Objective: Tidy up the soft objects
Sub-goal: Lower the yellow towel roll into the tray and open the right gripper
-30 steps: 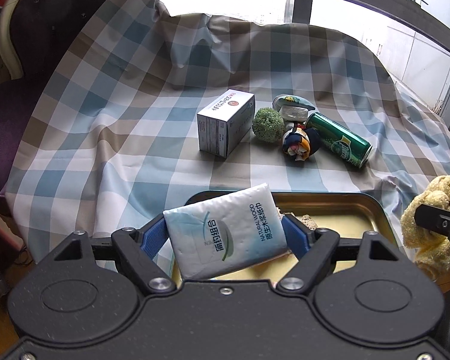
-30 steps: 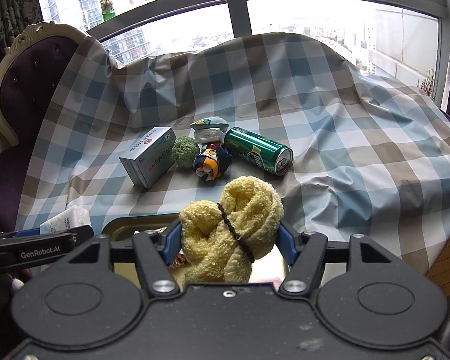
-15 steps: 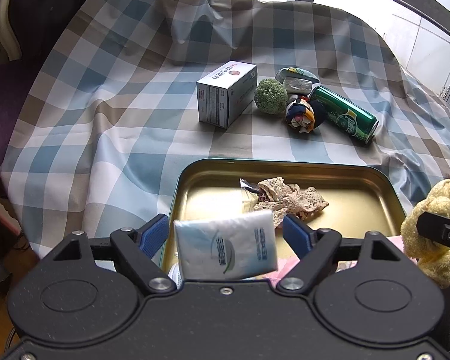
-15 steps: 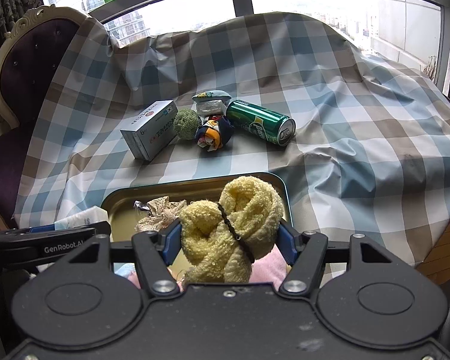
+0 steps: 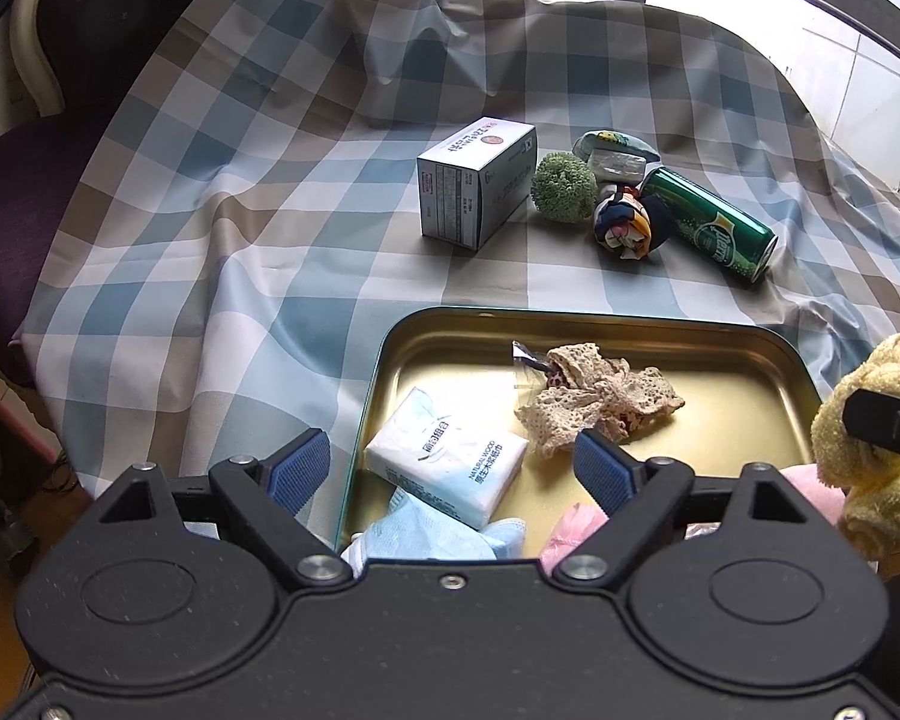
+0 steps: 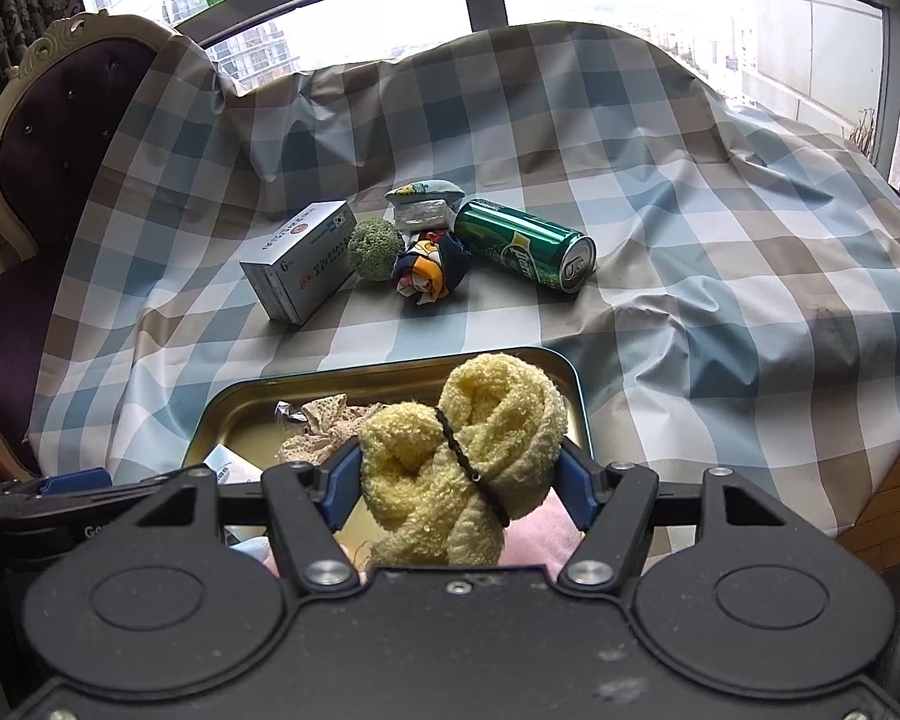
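Yellow terry towel bundle (image 6: pixel 462 450) is being pinched in our right gripper (image 6: pixel 459 483) above the gold metal tray (image 5: pixel 678 324); our left gripper (image 5: pixel 450 471) is spreading its fingers, nothing between them, over the white tissue pack (image 5: pixel 450 456) at the tray's seven o'clock. Releasing too near the five o'clock rim risks the bundle rolling off.

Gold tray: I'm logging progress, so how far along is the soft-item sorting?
Done: tissue pack, lace cloth lie in the gold tray. In hand: left gripper is opening, empty; right gripper clamps the yellow towel. Left: green pom-pom, fabric ball on the tablecloth.
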The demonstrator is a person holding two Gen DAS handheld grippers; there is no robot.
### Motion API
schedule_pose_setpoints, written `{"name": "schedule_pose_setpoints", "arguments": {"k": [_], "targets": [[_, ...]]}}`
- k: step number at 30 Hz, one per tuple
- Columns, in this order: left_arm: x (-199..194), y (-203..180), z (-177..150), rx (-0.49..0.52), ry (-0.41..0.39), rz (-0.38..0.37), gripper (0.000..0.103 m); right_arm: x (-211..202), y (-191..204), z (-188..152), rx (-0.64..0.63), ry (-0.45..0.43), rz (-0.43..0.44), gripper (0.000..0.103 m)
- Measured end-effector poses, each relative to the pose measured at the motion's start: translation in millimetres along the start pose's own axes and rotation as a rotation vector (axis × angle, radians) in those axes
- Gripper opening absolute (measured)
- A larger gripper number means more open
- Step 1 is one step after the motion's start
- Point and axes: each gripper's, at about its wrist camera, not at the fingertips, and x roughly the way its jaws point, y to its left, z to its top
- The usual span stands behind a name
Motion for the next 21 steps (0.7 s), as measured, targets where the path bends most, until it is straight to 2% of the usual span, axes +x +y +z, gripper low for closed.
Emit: {"name": "schedule_pose_setpoints", "arguments": {"k": [4, 6, 10, 21], "targets": [[-1, 0, -1, 0.002, -0.002, 0.006, 0.085, 0, 2, 6, 0.001, -0.034, -0.002, 0.071], [-1, -1, -1, 0.001, -0.002, 0.006, 0.085, -1, 3, 8, 0.003, -0.059, -0.007, 0.080], [-1, -1, -1, 0.004, -0.002, 0.005, 0.085, -3, 5, 10, -0.010, -0.072, -0.021, 0.081], [-3, -6, -4, 0.012, -0.002, 0.002, 0.085, 2, -3, -2, -0.002, -0.012, -0.033, 0.081]]}}
